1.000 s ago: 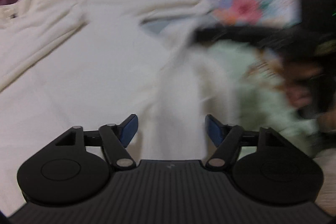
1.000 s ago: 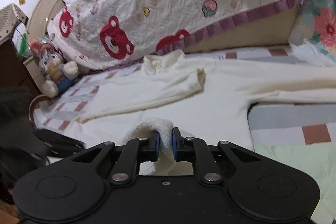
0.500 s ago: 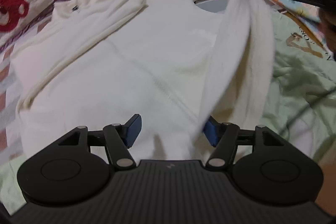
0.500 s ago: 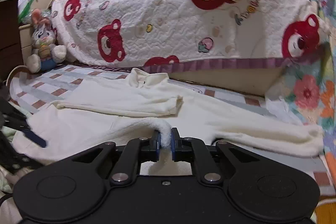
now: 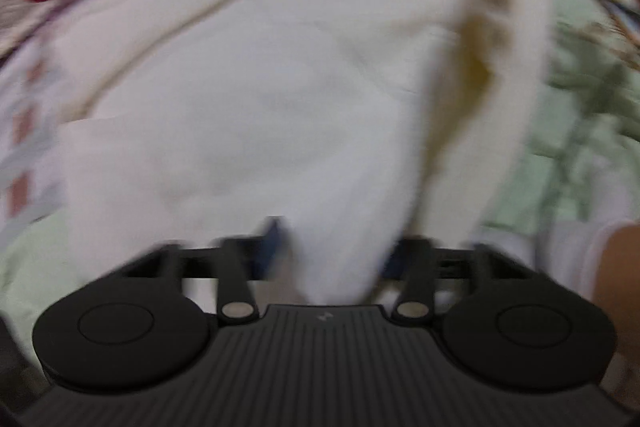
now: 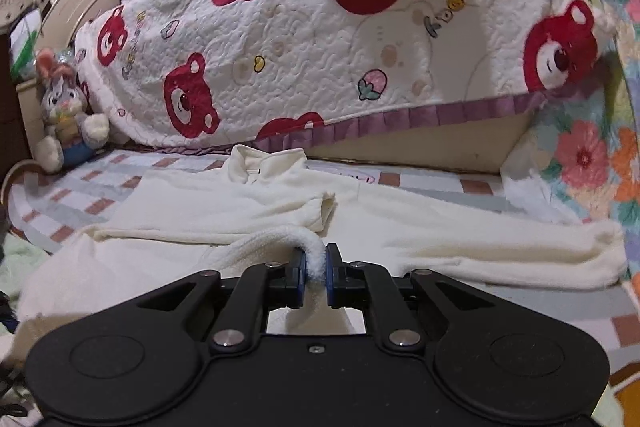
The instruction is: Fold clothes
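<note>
One cream fleece sweater (image 6: 256, 223) flat on bed (image 6: 500, 197), collar toward bear quilt (image 6: 320, 59), sleeves across. Right claw (image 6: 316, 273) level, pinching lifted hem. Left claw (image 5: 332, 251) spread wide around hanging fabric; blurred.

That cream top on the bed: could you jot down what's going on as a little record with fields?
garment: cream fleece top, spread flat on the bed
right tongs: shut on a fold of the top's edge
left tongs: open, a hanging strip of the top between the fingers; view blurred
sleeves: one folded across the chest, one stretched out sideways
behind: bear-print quilt
bedside: plush rabbit
</note>
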The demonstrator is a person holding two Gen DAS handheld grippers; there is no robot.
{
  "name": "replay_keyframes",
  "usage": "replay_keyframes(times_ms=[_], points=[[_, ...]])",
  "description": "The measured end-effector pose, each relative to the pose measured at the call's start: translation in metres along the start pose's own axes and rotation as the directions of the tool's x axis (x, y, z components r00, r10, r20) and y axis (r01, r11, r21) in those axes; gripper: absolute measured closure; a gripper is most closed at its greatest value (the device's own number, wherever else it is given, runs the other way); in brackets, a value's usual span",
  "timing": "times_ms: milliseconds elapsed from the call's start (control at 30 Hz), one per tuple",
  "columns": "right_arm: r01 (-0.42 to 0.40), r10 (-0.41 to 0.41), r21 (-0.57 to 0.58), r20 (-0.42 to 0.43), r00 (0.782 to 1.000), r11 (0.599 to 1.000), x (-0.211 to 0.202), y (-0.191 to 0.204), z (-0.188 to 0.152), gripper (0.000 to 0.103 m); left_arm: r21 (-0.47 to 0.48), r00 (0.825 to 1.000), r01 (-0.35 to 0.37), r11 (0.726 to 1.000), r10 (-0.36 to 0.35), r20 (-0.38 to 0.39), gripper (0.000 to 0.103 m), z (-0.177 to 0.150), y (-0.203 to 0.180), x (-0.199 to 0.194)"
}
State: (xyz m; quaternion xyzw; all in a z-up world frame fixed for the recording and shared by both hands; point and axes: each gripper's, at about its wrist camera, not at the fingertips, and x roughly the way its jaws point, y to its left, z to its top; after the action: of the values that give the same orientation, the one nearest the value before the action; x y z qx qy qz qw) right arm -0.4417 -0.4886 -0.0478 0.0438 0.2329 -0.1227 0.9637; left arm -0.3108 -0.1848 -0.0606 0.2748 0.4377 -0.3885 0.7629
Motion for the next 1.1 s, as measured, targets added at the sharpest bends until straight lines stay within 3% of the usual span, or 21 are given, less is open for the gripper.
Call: replay_keyframes(times_ms=[100, 167, 200, 267, 367, 500, 600, 800, 867, 900, 933, 967, 1033, 1100], points=[[0.008, -0.008, 0.012, -0.006, 1.000, 1.000, -0.003, -0.004, -0.003, 0.093, -0.080, 0.981, -0.149, 0.986, 0.157, 0.112, 0.082, 0.000, 0.030, -0.027], [0.014, -0.014, 0.019, -0.010, 1.000, 1.000, -0.004, -0.007, -0.006, 0.094, -0.140, 0.968, -0.181, 0.973, 0.202, 0.148, 0.068, -0.002, 0.051, -0.040], [0.017, -0.017, 0.023, -0.012, 1.000, 1.000, -0.005, -0.009, -0.007, 0.094, -0.162, 0.969, -0.179, 0.970, 0.202, 0.141, 0.057, -0.005, 0.059, -0.043], [0.023, -0.022, 0.031, -0.016, 1.000, 0.999, -0.007, -0.012, -0.009, 0.094, -0.199, 0.975, -0.166, 0.966, 0.190, 0.111, 0.056, -0.012, 0.075, -0.047], [0.031, -0.030, 0.042, -0.022, 0.999, 0.999, -0.009, -0.016, -0.013, 0.094, -0.197, 0.970, -0.235, 0.952, 0.242, 0.013, 0.055, -0.026, 0.088, -0.042], [0.034, -0.032, 0.056, -0.036, 0.999, 0.998, -0.009, -0.021, -0.016, 0.094, -0.272, 0.985, -0.170, 0.947, 0.166, -0.037, 0.056, -0.045, 0.106, -0.041], [0.028, -0.025, 0.066, -0.053, 0.998, 0.997, -0.006, -0.022, -0.016, 0.094, -0.289, 0.986, -0.165, 0.943, 0.166, -0.024, 0.055, -0.046, 0.112, -0.038], [0.017, -0.010, 0.085, -0.086, 0.996, 0.996, 0.000, -0.026, -0.017, 0.093, -0.150, 0.983, -0.165, 0.975, 0.150, -0.105, 0.055, -0.040, 0.092, -0.013], [0.014, -0.005, 0.091, -0.097, 0.995, 0.996, 0.002, -0.027, -0.018, 0.093, -0.077, 0.971, -0.206, 0.976, 0.194, -0.136, 0.059, -0.037, 0.080, -0.003], [0.012, -0.002, 0.094, -0.102, 0.995, 0.995, 0.003, -0.028, -0.018, 0.093, -0.055, 0.970, -0.208, 0.976, 0.199, -0.139, 0.085, -0.036, 0.077, -0.001], [-0.002, 0.013, 0.097, -0.110, 0.994, 0.995, 0.000, -0.029, -0.020, 0.093, -0.046, 0.972, -0.193, 0.980, 0.185, -0.142, 0.100, -0.037, 0.076, -0.002], [-0.021, 0.033, 0.100, -0.119, 0.992, 0.995, -0.005, -0.030, -0.024, 0.093, -0.046, 0.975, -0.185, 0.982, 0.178, -0.132, 0.100, -0.038, 0.075, -0.008], [-0.057, 0.071, 0.107, -0.136, 0.988, 0.993, -0.014, -0.033, -0.031, 0.091, -0.077, 0.965, -0.260, 0.962, 0.257, -0.044, 0.100, -0.042, 0.070, -0.038], [-0.091, 0.108, 0.101, -0.172, 0.979, 0.991, -0.024, -0.037, -0.043, 0.090, -0.163, 0.934, -0.342, 0.926, 0.354, 0.051, 0.099, -0.050, 0.069, -0.075]])
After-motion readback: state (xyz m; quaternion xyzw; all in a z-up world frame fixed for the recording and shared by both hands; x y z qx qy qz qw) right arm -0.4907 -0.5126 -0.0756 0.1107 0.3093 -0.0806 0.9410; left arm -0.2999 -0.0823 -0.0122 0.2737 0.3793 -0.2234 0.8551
